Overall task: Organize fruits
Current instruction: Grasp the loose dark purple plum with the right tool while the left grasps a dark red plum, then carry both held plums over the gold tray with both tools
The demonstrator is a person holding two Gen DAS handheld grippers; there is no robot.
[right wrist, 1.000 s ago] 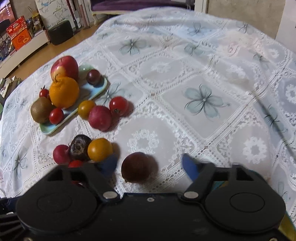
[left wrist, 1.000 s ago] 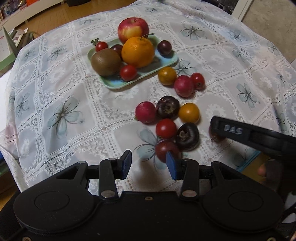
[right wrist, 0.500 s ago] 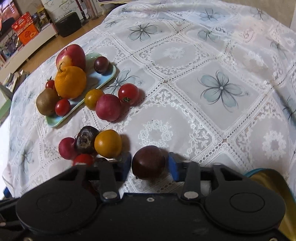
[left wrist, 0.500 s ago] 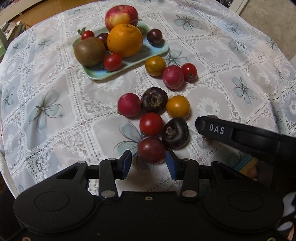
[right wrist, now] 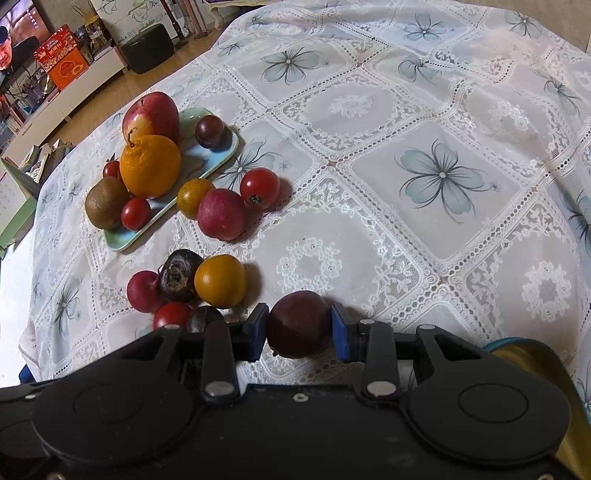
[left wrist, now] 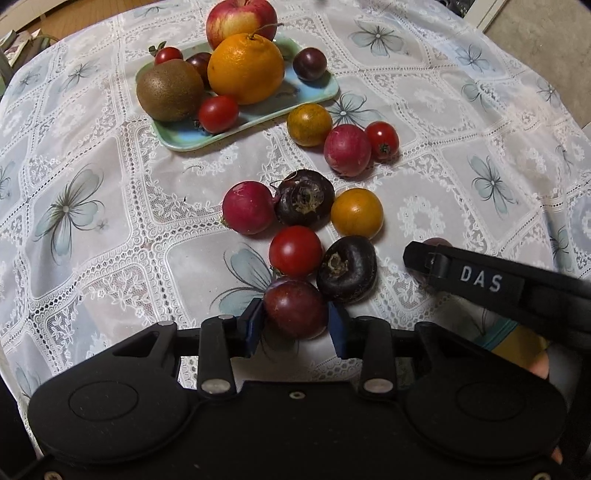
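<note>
Left gripper (left wrist: 295, 325): a dark red plum (left wrist: 295, 308) is bracketed by the blue fingers (left wrist: 252, 326), both pads pressed against its sides; the fruit is clamped while resting on the counter (left wrist: 110, 229).
Right gripper (right wrist: 298, 330): a second dark plum (right wrist: 298, 324) is squeezed between its blue fingers (right wrist: 339, 332), again low on the lace cloth; in the left wrist view only a sliver of this plum is seen behind the black arm marked DAS.
Loose cluster: just beyond the left gripper, a red tomato (left wrist: 295, 251) and a near-black fruit (left wrist: 347, 268) are seen touching the held plum; behind them a pink-red fruit (left wrist: 248, 212), another dark fruit (left wrist: 304, 197) and a yellow-orange tomato (left wrist: 356, 212) are lined up side by side.
Second cluster: nearer the tray, an orange-green tomato (left wrist: 309, 124), a pink-red fruit (left wrist: 347, 149) and a small red tomato (left wrist: 382, 140) are huddled together.
Tray (left wrist: 317, 94): a pale green tray is loaded with an apple (left wrist: 240, 18), an orange (left wrist: 245, 68), a kiwi (left wrist: 170, 90), two red tomatoes and two dark plums; the apple is perched at the far edge.
Counter: it is draped in white lace with grey-blue flower prints.
Background: a wooden floor and a low shelf are glimpsed in the right wrist view.
</note>
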